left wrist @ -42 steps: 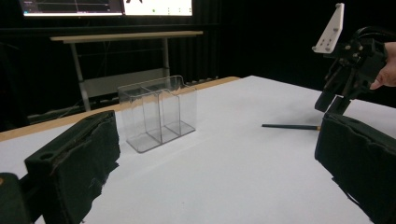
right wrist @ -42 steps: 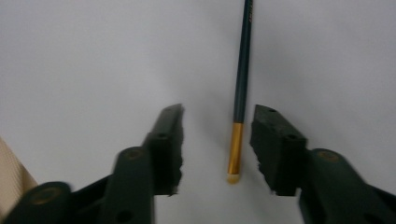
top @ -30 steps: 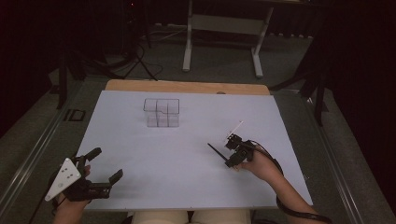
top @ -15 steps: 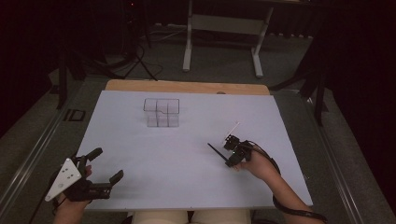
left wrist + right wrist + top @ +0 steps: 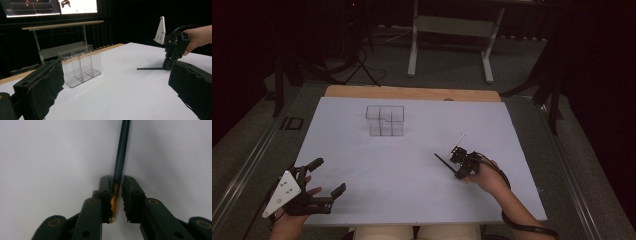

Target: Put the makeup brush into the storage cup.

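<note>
- While the right hand (image 5: pixel 488 175) rests on the sheet (image 5: pixel 412 175) at the near right, its gripper (image 5: pixel 460 167) points down and to the left, its jaws nearly closed around the gold end of a thin dark stick (image 5: pixel 444 164).
- At the near left corner, the left hand (image 5: pixel 294 215) holds the left gripper (image 5: pixel 326 179) level, jaws spread wide with nothing between them, its grey plate (image 5: pixel 281 193) facing up.
- Seen from the right gripper view, the stick (image 5: pixel 121 150) runs straight away from the jaws across the white sheet, and its gold end (image 5: pixel 114 200) lies in the narrow gap, against the left pad.
- From the left gripper view, the stick (image 5: pixel 150 68) lies almost flat on the sheet, and the right gripper (image 5: pixel 168 63) stands tilted over it.
- That view also shows a clear box (image 5: pixel 80 65) with upright dividers, plus a lit screen (image 5: pixel 50 6) above a bench (image 5: pixel 62 25) in a dark room.
- From the high view, the box (image 5: pixel 385 120) stands toward the far middle of the sheet, well apart from both grippers.
- A wooden edge (image 5: pixel 412 93) shows beyond the sheet; grey floor and cables lie past it.
</note>
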### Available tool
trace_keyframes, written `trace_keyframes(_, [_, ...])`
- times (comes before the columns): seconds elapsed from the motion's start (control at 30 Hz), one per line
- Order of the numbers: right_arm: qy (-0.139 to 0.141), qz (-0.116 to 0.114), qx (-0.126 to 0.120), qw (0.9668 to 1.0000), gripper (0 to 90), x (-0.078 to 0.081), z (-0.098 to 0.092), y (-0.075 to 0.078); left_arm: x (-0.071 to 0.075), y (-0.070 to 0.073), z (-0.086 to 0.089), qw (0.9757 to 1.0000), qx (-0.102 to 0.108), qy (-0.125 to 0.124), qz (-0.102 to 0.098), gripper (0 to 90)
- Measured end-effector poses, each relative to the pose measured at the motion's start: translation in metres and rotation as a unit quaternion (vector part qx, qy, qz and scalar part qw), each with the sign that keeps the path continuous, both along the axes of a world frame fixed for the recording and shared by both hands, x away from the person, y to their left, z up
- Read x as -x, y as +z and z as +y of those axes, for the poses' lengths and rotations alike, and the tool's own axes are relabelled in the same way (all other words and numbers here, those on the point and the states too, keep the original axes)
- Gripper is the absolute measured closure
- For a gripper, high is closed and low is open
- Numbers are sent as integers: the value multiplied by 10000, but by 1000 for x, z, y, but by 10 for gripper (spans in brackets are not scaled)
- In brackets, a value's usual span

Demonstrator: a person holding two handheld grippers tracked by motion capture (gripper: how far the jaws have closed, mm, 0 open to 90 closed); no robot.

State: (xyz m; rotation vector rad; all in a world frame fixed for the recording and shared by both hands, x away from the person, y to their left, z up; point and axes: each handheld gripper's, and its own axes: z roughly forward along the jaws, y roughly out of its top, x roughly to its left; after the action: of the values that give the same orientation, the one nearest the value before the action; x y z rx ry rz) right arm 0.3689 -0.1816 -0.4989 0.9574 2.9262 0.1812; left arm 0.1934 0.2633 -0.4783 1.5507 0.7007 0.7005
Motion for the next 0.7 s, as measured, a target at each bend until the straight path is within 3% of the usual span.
trace_keyframes(0.1, [20,-8,48,10000,826,0,1,0,0,0,0,10000,27,-20,-27,11])
trace_keyframes(0.27, [28,58,102,9999,841,-1,3,0,0,2,0,9998,162,-42,89,12])
trace_keyframes(0.33, [67,106,101,9999,841,-2,2,1,1,2,-1,9999,115,-91,73,12])
trace_keyframes(0.5, [76,145,49,9999,842,-3,-1,4,1,4,-7,9978,172,-328,553,11])
trace_keyframes(0.7, [162,94,-100,9998,842,0,-7,14,3,8,-9,9962,242,-518,660,11])
